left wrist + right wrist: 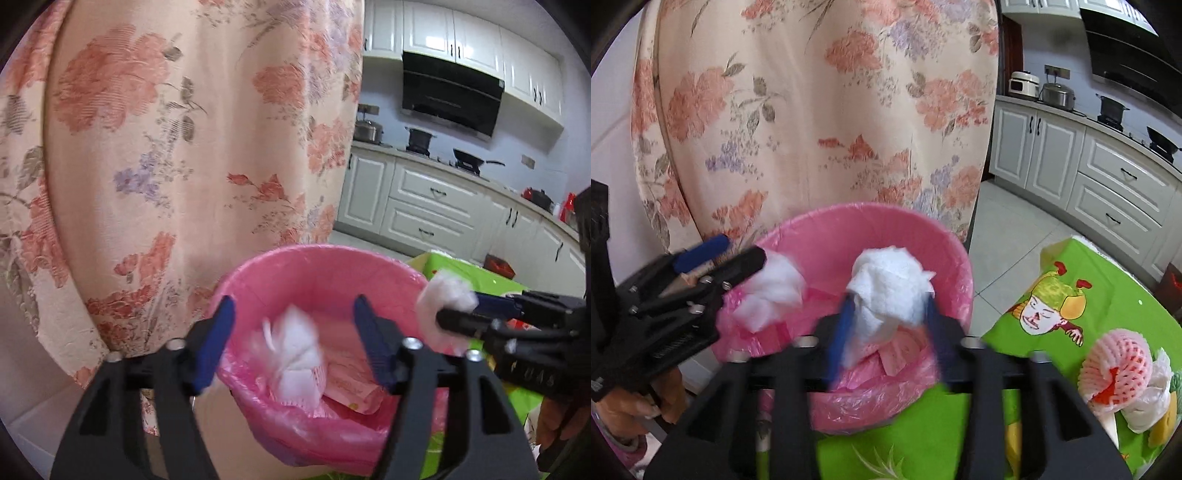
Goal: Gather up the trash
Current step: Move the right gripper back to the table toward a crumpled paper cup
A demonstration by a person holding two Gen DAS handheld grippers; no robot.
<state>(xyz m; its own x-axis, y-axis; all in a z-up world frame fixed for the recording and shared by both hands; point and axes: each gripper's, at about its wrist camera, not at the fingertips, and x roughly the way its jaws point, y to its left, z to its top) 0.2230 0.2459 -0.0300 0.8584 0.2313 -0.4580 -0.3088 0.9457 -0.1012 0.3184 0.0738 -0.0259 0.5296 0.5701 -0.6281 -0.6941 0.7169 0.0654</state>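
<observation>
We see a pink bin liner [871,236] and white crumpled tissue [886,295] between blue fingertips [842,332] on a black hand-held gripper. Behind, we get a peach curtain [184,129] patterned with coral and lilac flowers. The surface [1108,295] wears lime green cloth with a cartoon face; pink-and-white foam netting [1115,354] sits there. White cabinets [424,192], black hood [450,92].

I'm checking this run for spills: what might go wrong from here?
The right gripper clamps a tissue wad near the pink bin's rim; released there, it may land on the green tablecloth. The open left gripper sits close by, so the two could bump.
</observation>
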